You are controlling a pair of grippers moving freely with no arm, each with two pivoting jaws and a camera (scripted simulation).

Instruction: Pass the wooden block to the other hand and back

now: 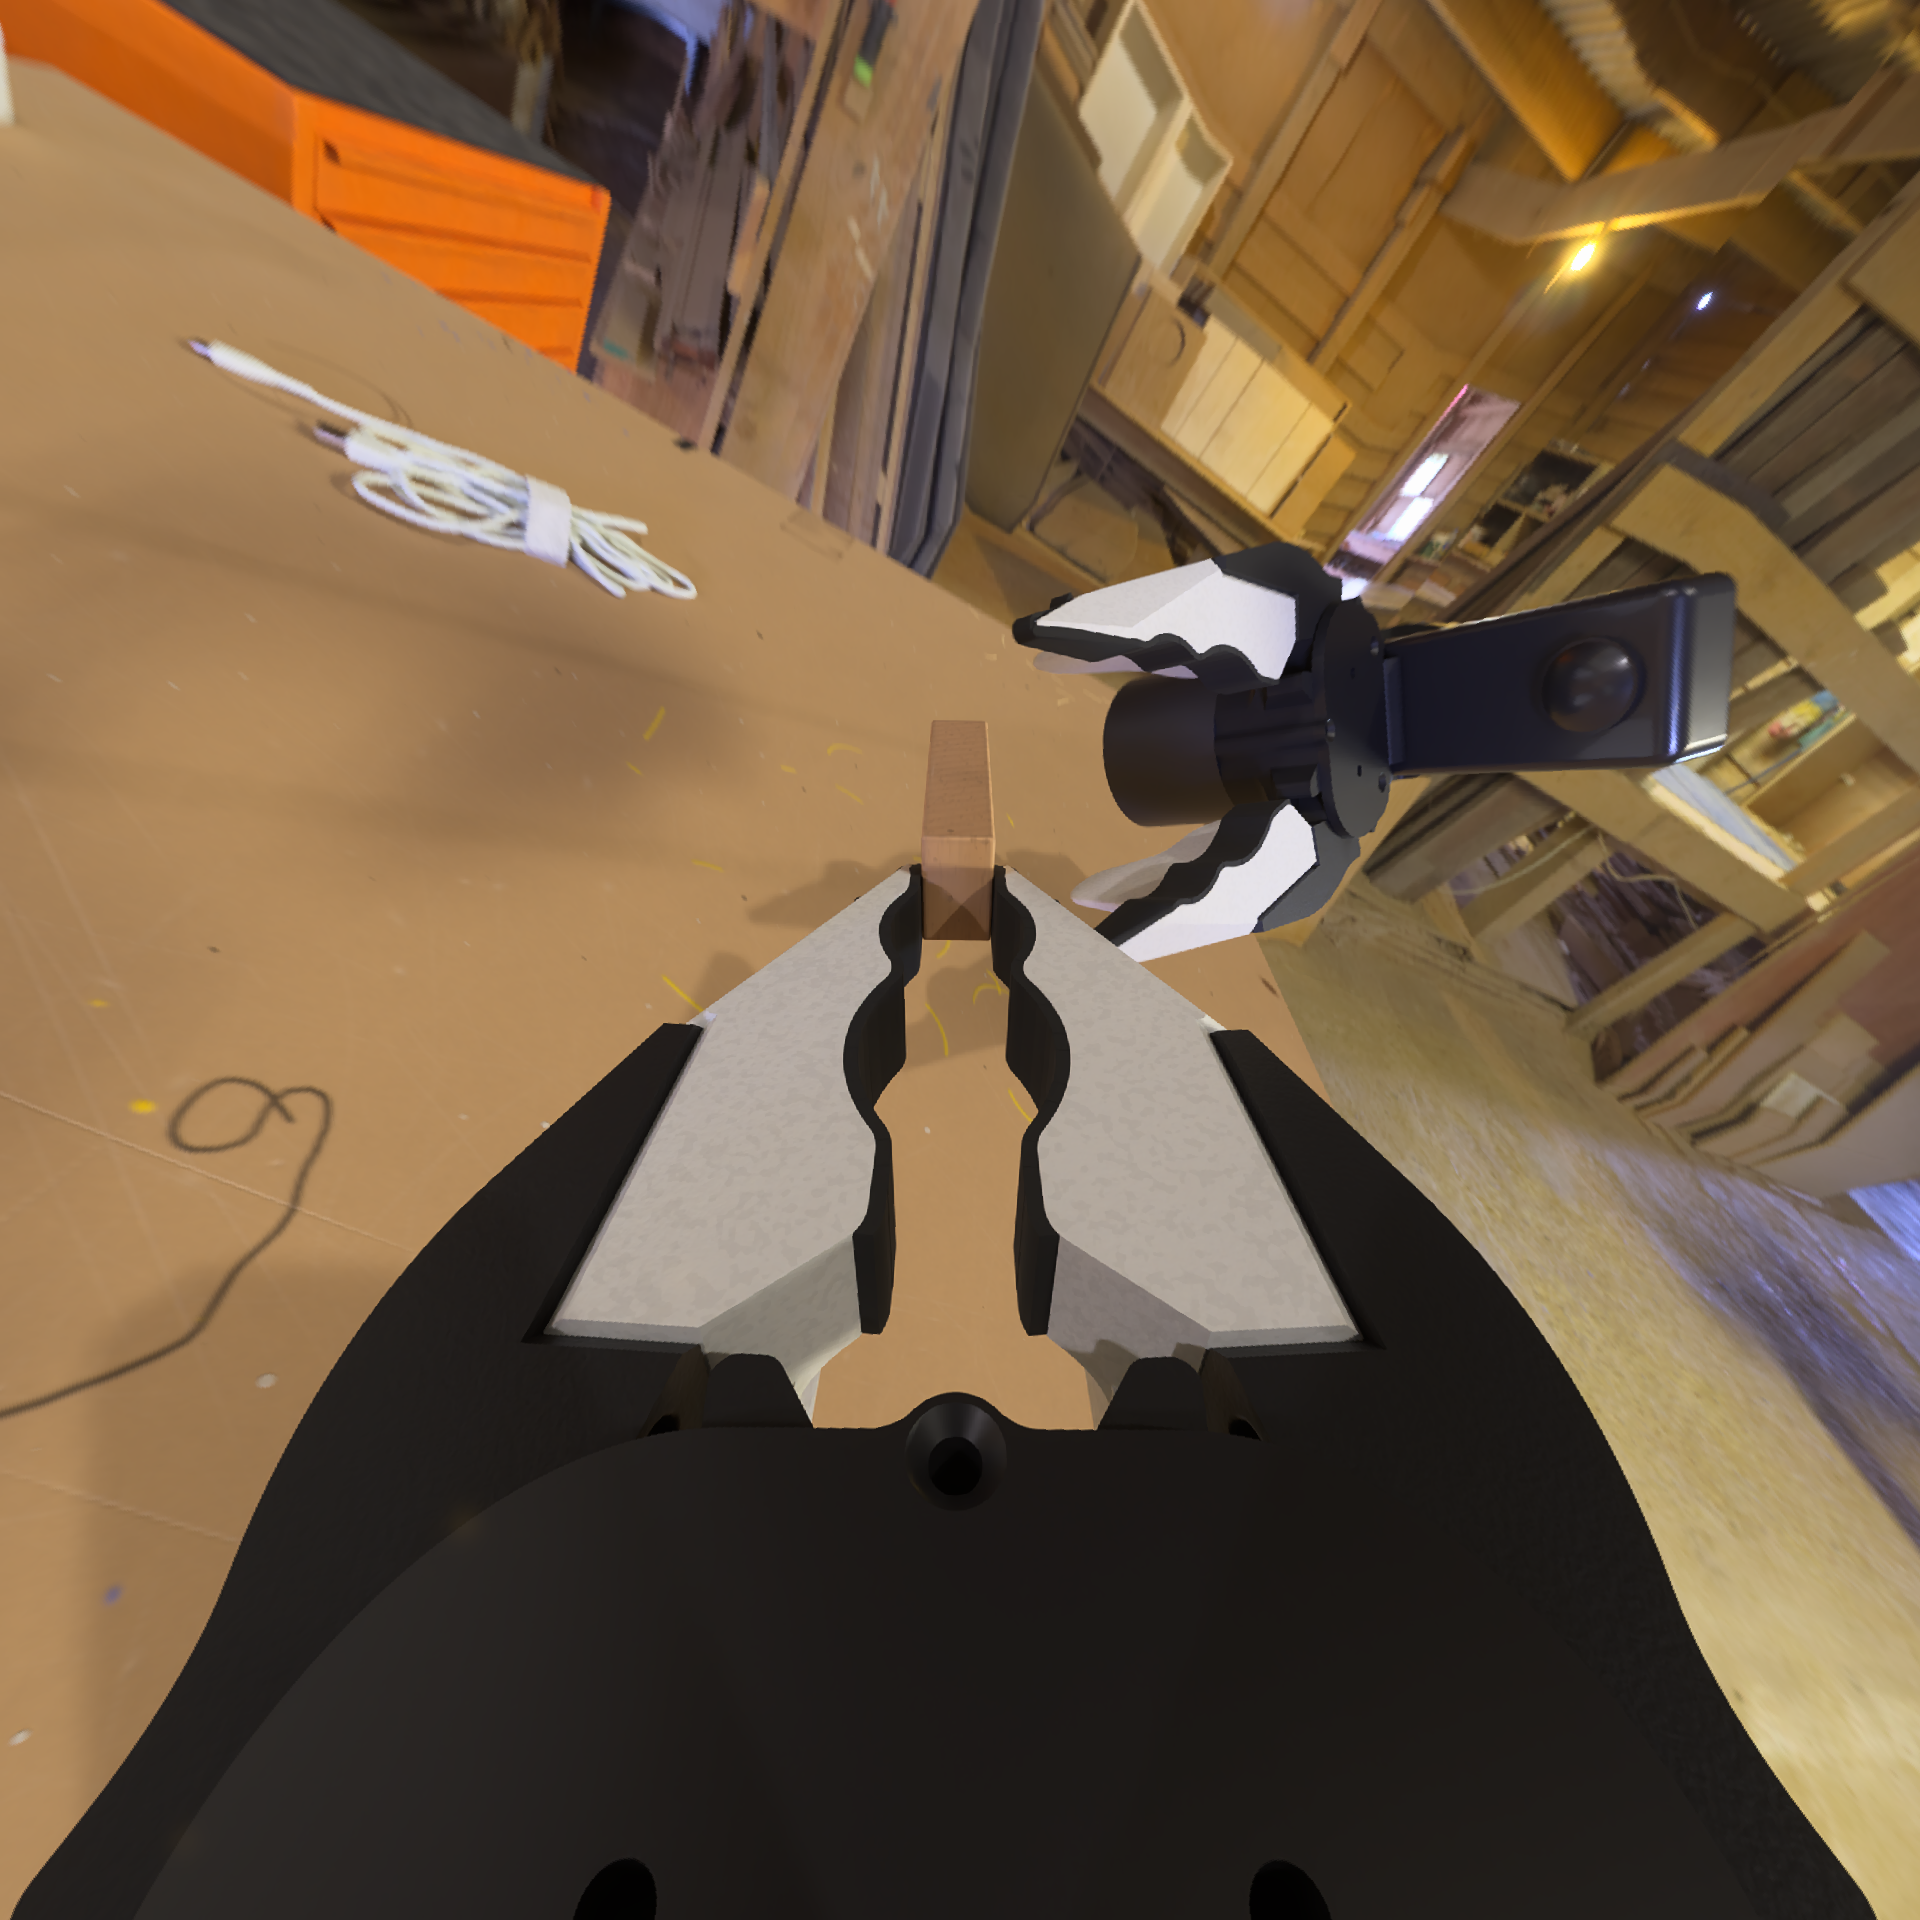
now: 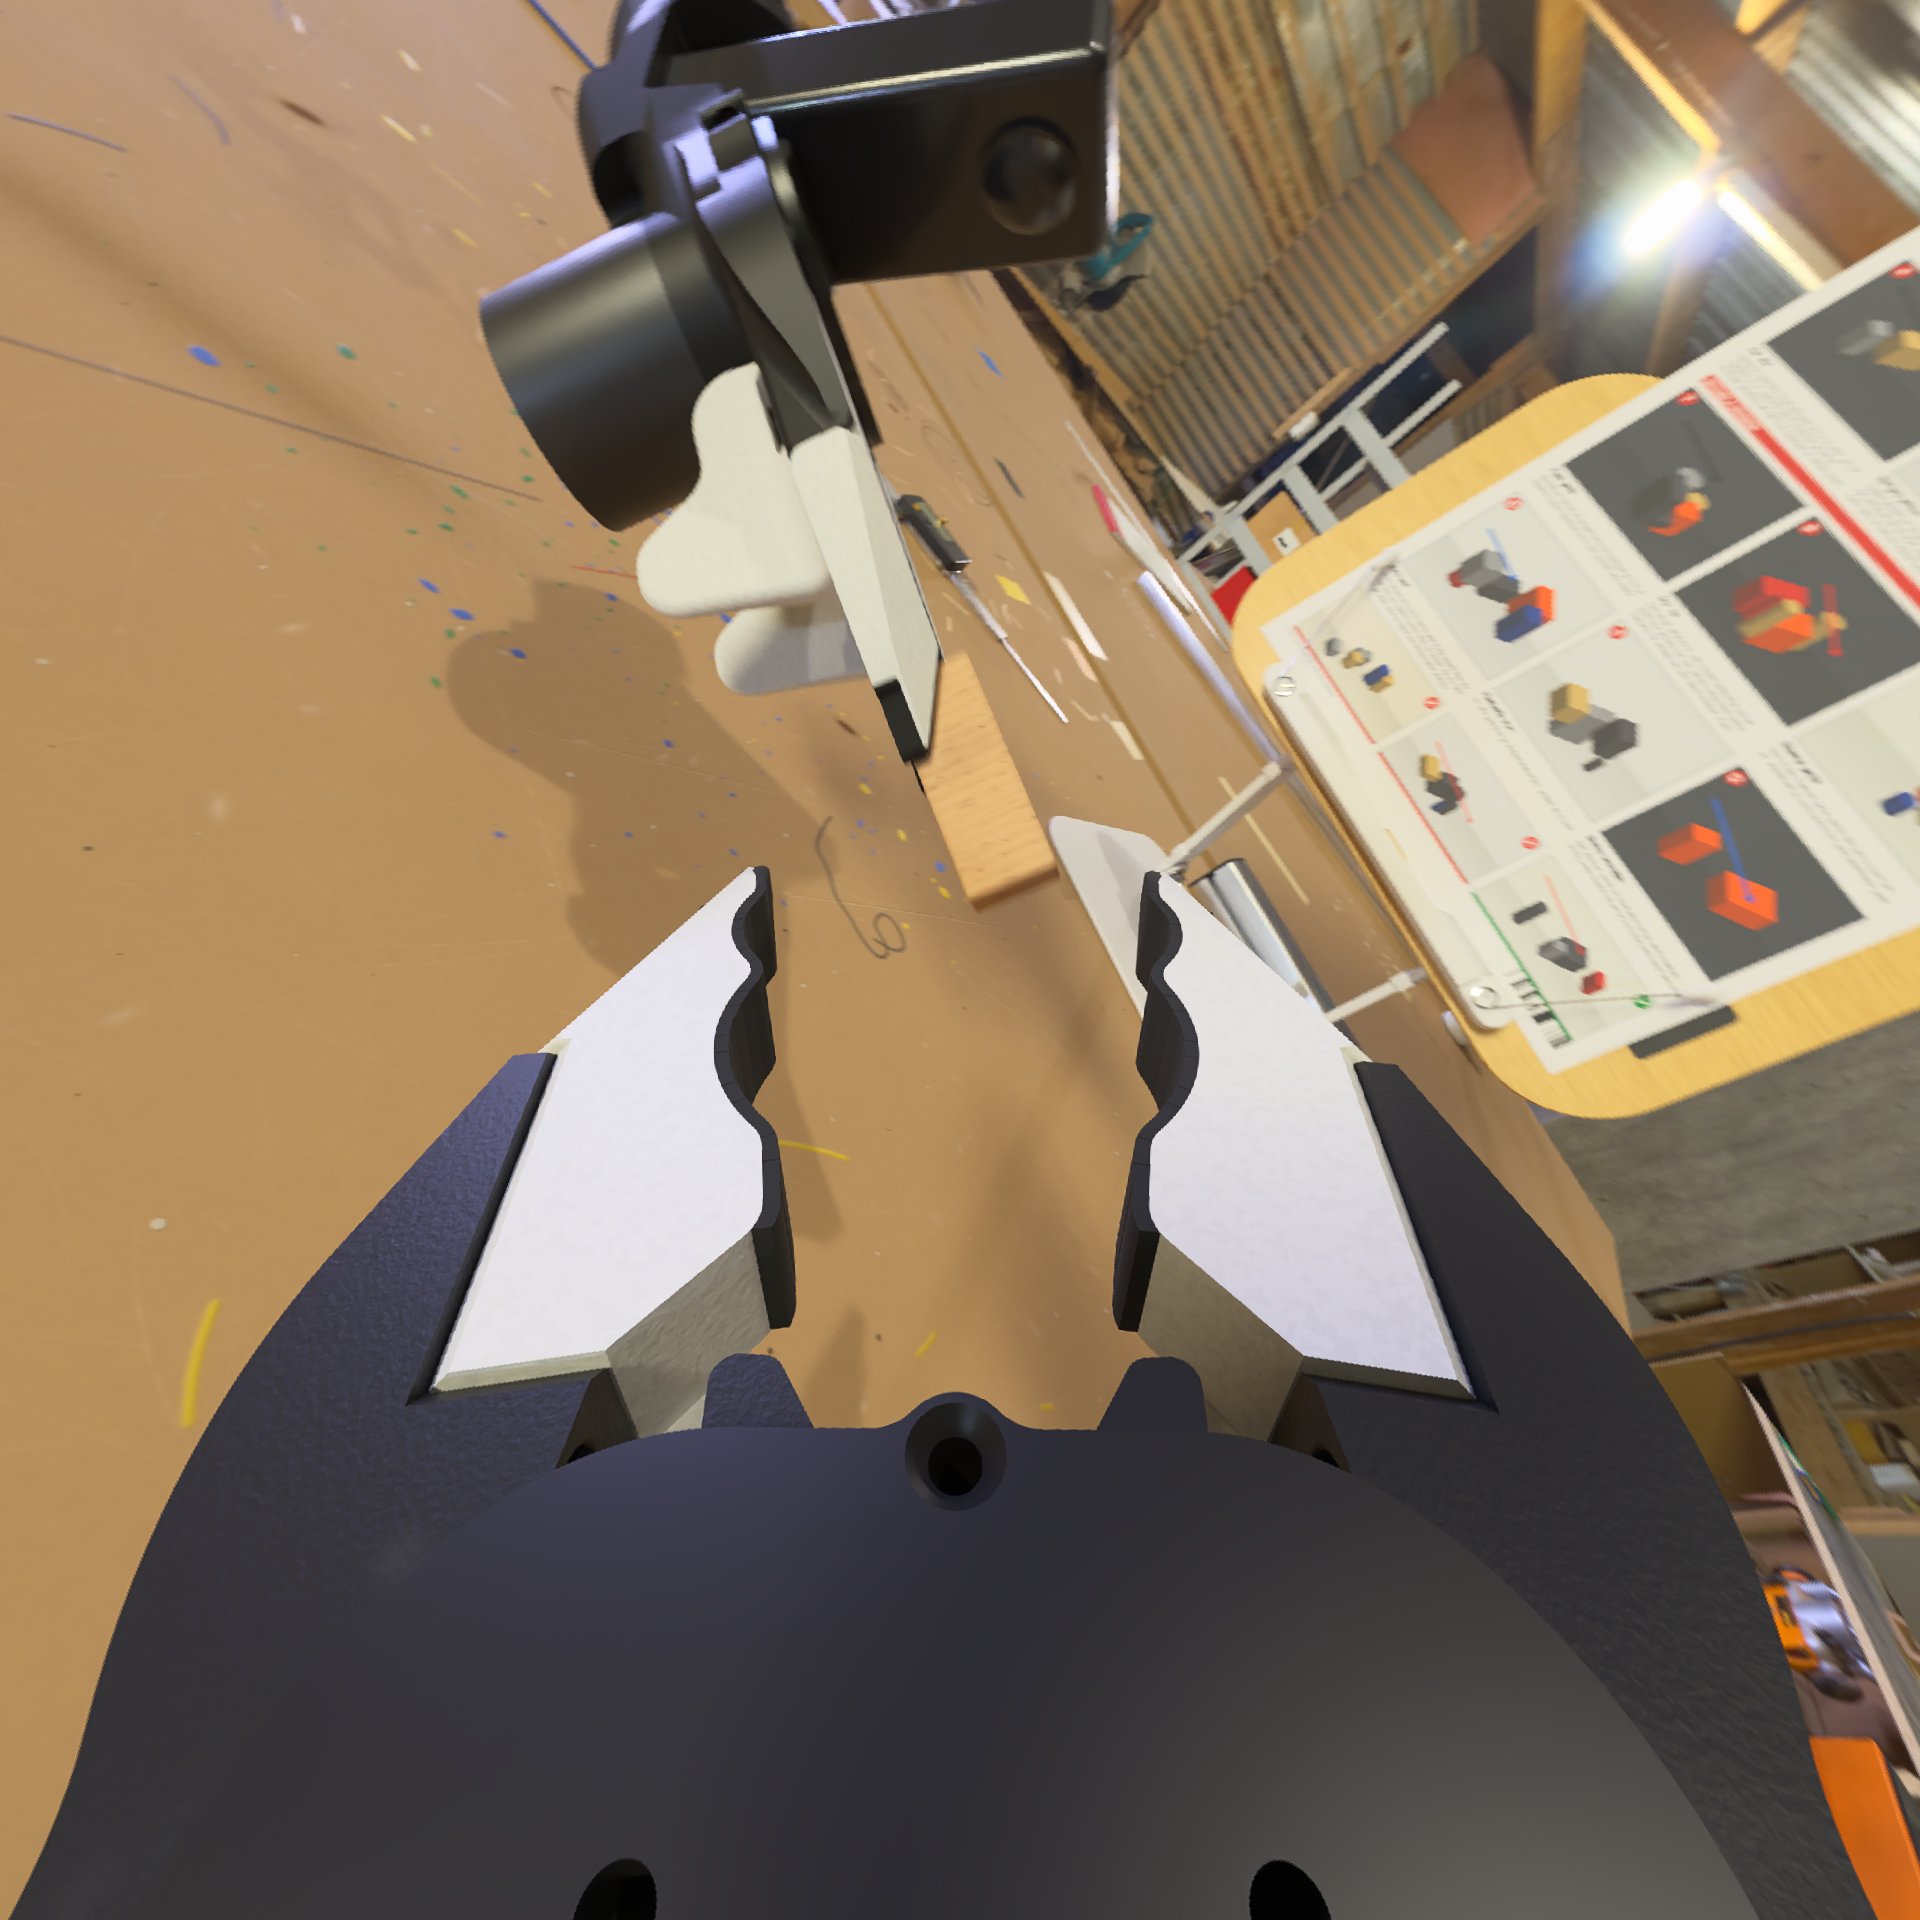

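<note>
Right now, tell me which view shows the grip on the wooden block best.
The left wrist view: the left claw pinches the wooden block between its tips, centred and unobstructed. The right wrist view shows more of the block's length, but a finger hides the grip.

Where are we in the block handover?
Done: the left gripper is shut on one end of the wooden block, held off the table. In hand: the right gripper is open and empty, close beside the block. Left: both passes, as far as these views show.
</note>
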